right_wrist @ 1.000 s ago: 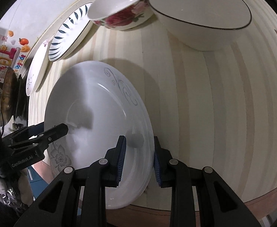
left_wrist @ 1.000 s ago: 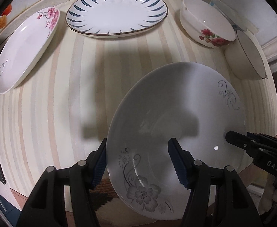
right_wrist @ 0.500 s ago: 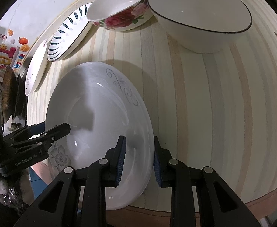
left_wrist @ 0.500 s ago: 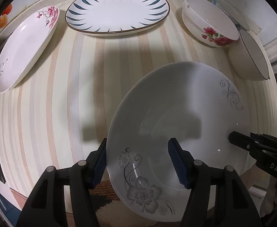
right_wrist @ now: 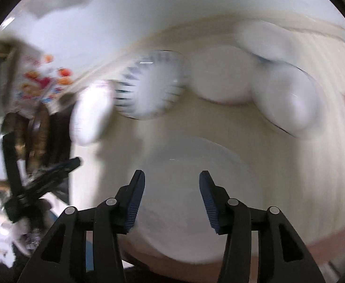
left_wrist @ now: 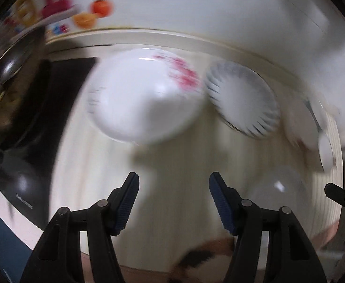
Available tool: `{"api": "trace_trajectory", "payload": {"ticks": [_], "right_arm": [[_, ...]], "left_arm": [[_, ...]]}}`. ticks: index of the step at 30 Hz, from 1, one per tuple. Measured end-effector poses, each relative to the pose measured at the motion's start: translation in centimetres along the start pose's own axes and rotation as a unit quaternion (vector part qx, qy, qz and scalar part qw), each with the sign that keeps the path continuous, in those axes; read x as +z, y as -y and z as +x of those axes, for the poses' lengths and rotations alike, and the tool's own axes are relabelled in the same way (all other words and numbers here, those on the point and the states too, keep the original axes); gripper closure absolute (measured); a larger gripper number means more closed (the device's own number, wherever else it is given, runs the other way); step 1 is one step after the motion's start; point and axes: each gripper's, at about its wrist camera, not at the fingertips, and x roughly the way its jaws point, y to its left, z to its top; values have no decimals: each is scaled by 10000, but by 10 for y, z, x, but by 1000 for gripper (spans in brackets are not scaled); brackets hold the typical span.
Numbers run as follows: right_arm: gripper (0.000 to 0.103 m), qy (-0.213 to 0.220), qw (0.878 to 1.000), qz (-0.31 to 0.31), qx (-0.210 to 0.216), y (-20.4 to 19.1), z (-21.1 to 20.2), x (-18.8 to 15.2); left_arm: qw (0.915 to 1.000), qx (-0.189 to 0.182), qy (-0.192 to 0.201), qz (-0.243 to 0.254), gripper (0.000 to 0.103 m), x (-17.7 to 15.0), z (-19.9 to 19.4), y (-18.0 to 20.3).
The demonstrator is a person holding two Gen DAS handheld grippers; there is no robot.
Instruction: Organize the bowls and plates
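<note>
Right claw: its jaws stand apart and have just been opening. Nothing is pinched between them. They hang over the big white plate, which lies flat on the striped table.
Left claw: its jaws are wide apart and hold nothing. Only bare table shows between them.
Big white plate, from the left claw: low on the right side, pale and very hard to see. The tip of the right claw pokes in beside it.
Plates past the claws: two more. The pink flower plate sits straight ahead of the left claw. The blue leaf plate is just to its right.
Bowls: two, ahead of the right claw. One bowl is next to the blue leaf plate, and the dark-rimmed bowl is further right.
Plates counted: three.
Hard to see: both views are very smeary. The flowers on the first bowl cannot be made out. The pink flower plate is only a white smudge from the right claw. The left claw shows as a dark blur at the left edge.
Cut off: the near edge of the big white plate is hidden behind the right claw's arms.
</note>
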Motion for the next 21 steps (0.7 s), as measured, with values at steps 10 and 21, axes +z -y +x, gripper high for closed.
{"api": "trace_trajectory", "payload": {"ticks": [10,21], "right_arm": [[53,-545,9905,-1261,8,-159,176,159],[80,-1138,9831,-1433,-17,-175,272,211]], "left_arm": [[9947,488,-135,-897,43,60,61,-90],[9946,385,-377,-884,64,82,105,-98]]}}
